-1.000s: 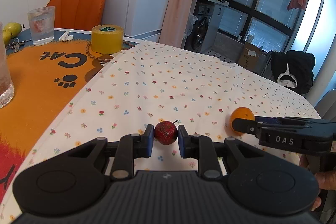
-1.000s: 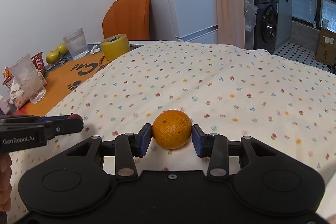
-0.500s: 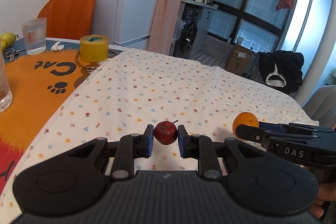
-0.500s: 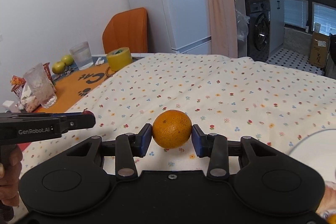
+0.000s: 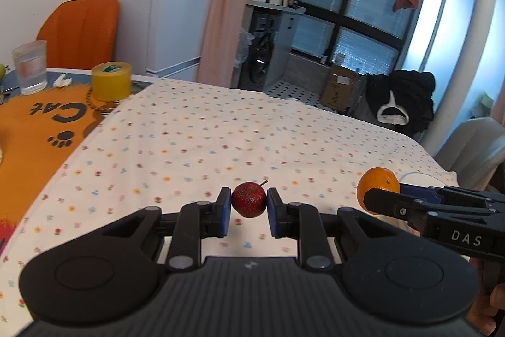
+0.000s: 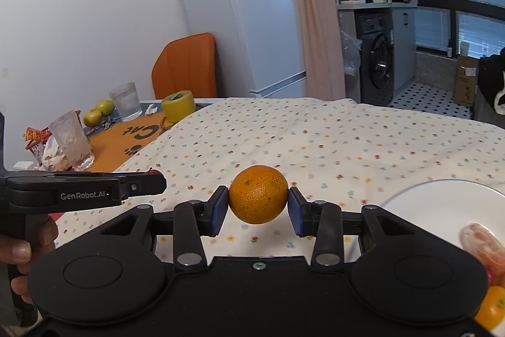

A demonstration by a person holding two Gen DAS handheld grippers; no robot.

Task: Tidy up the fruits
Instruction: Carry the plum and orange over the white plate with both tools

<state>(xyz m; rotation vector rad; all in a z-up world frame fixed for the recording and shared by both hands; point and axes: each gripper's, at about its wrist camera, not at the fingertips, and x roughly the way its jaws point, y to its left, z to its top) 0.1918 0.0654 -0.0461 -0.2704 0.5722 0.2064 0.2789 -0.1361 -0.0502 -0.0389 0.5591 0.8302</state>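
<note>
We are in a home. We see a tall white fridge (image 6: 252, 21), a washing machine (image 6: 380, 65), an orange chair (image 6: 186, 65) and a table with a flowery cloth (image 5: 221, 141).

Matt floral cloth (image 5: 221, 132), pitted orange (image 6: 258, 194) peel

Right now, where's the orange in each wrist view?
Left wrist: orange at right edge, in the right gripper seen side-on.
Right wrist: orange centre, between the blue pads.
Shared landmark: yellow tape roll at the table's far left.
</note>
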